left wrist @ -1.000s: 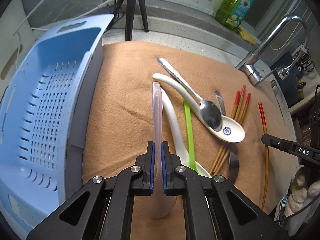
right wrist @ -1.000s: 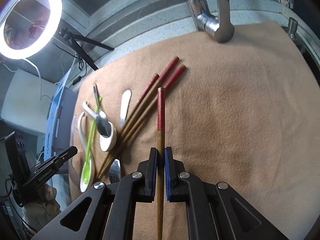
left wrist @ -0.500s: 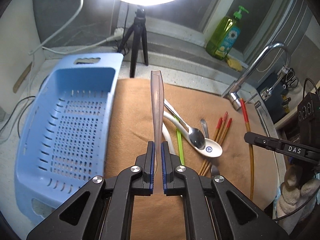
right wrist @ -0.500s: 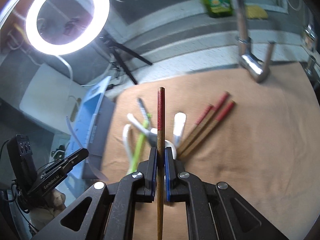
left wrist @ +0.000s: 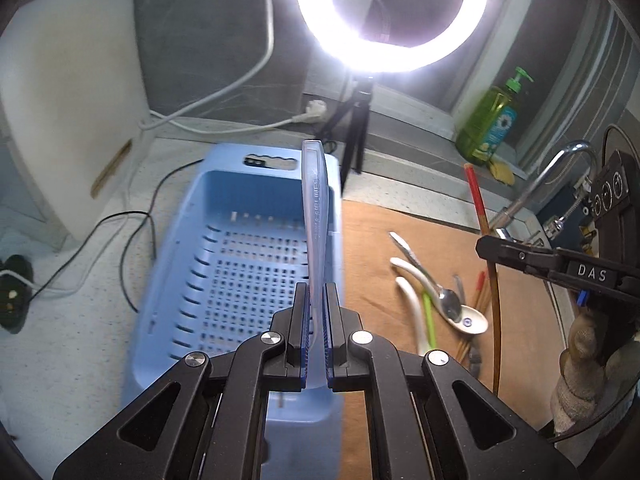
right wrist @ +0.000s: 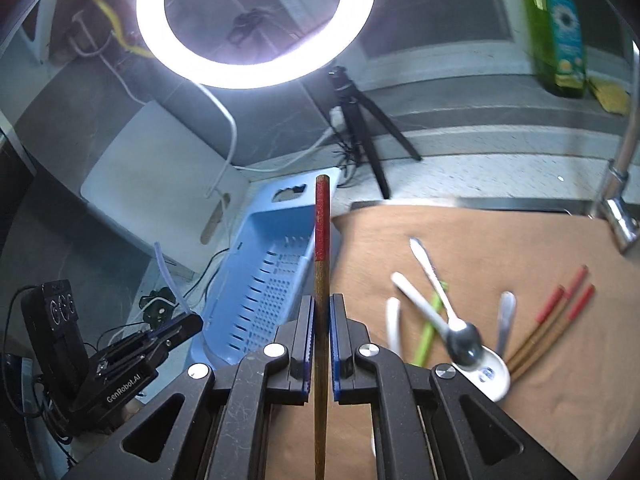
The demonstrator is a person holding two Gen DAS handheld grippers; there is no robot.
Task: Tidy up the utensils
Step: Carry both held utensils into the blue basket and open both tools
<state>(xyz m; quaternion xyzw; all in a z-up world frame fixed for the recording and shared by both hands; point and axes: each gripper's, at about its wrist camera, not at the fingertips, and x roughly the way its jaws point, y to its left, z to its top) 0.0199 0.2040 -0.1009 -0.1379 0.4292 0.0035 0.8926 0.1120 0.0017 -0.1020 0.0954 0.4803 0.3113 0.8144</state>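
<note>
Spoon (left wrist: 315,216) now above basket (left wrist: 224,264).

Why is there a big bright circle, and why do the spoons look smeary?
Left wrist view: the circle is a ring light shining at the lens, so it glares white; the spoons on the cloth look soft, while the clear spoon held in the fingers stays sharp. Right wrist view: same ring light glare; the spoons streak with motion blur, the held chopstick stays crisp.
</note>
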